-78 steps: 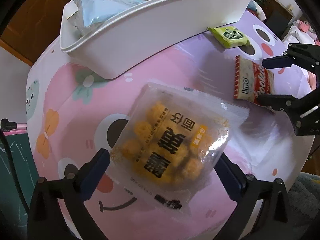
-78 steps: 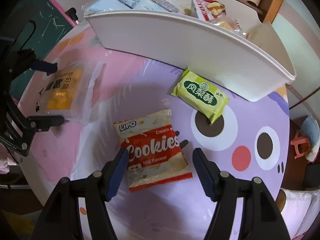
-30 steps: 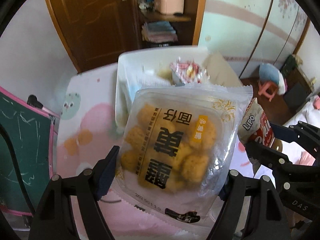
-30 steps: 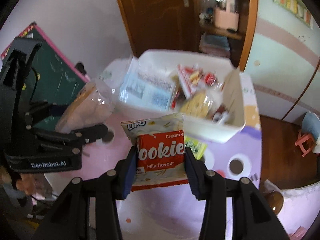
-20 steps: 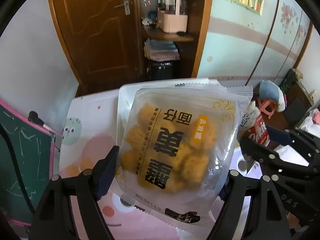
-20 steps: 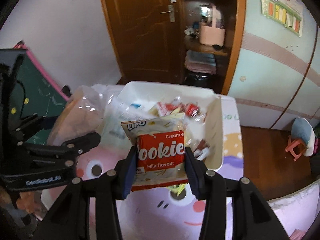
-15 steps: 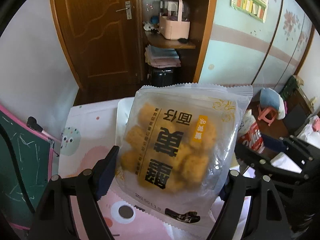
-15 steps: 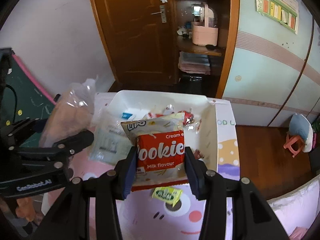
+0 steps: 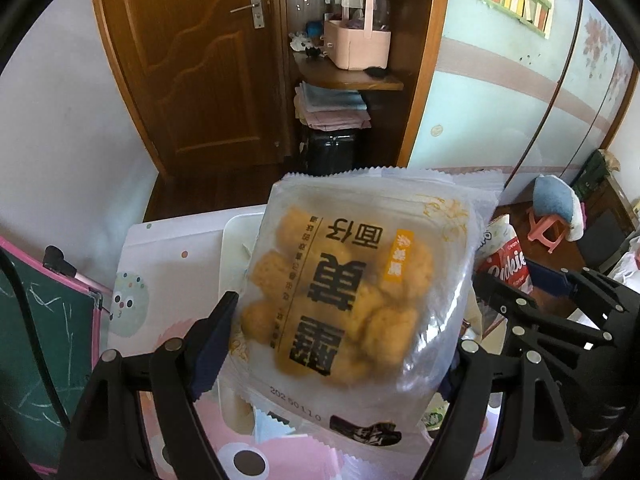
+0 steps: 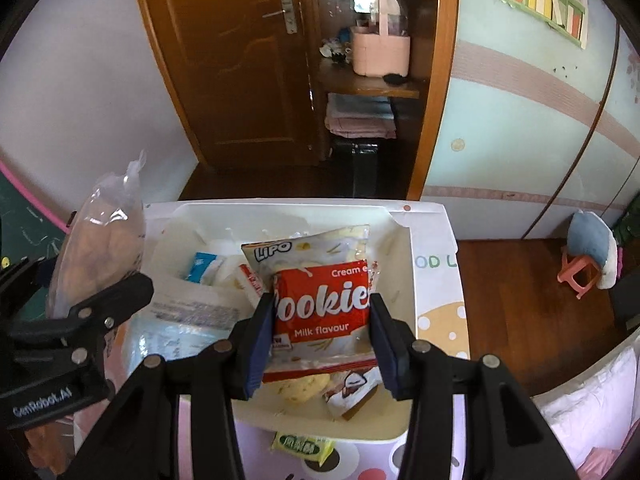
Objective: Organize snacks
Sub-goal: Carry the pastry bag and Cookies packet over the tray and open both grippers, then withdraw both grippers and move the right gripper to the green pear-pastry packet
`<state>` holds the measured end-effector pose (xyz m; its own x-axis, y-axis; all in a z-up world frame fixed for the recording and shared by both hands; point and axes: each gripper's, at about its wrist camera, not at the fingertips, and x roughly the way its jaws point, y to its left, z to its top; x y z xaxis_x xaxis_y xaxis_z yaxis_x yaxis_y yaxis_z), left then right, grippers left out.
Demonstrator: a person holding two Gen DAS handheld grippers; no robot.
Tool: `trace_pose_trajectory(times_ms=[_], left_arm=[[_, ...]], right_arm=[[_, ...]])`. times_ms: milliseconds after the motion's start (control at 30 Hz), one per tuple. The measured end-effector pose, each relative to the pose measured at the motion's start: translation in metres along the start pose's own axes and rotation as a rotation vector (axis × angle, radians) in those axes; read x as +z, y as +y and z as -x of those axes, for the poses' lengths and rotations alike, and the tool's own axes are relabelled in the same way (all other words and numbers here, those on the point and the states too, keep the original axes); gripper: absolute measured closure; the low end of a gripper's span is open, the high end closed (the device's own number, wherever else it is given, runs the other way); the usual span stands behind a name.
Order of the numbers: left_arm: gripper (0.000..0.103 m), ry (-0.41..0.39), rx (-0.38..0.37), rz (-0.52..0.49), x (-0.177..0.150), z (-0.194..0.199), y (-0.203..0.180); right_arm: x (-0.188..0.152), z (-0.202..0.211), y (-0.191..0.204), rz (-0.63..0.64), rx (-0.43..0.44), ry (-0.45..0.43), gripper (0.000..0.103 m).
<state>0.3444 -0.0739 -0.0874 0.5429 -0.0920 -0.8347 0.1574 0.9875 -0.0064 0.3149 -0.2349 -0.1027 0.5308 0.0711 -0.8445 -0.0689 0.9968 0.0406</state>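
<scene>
My left gripper (image 9: 340,336) is shut on a clear bag of yellow puffs (image 9: 360,280), held up in front of the camera and hiding most of the white bin (image 9: 234,240). In the right wrist view that bag (image 10: 104,248) and the left gripper (image 10: 76,276) hang over the bin's left end. My right gripper (image 10: 322,320) is shut on a red and white cookie packet (image 10: 324,296), held above the white bin (image 10: 280,205), which holds several snack packets. A green packet (image 10: 303,446) lies on the table just in front of the bin.
The bin stands on a pink and purple cartoon tablecloth (image 10: 436,320). A green chalkboard with a pink frame (image 9: 40,320) stands to the left of the table. Behind are a wooden door, a shelf with a pink basket (image 10: 380,52), and a pink stool (image 9: 548,228) at the right.
Both grippers closed on their packets, lifted them off the table and carried them forward over the bin. The green packet stayed on the table.
</scene>
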Motion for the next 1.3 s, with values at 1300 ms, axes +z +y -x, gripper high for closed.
trace_pose_trajectory(times_ms=[1300], left_arm=[[0.002, -0.101, 0.01, 0.014, -0.035, 0.063, 0.018]], right_arm=[[-0.022, 0.056, 0.023, 0.067, -0.147, -0.095, 0.031]])
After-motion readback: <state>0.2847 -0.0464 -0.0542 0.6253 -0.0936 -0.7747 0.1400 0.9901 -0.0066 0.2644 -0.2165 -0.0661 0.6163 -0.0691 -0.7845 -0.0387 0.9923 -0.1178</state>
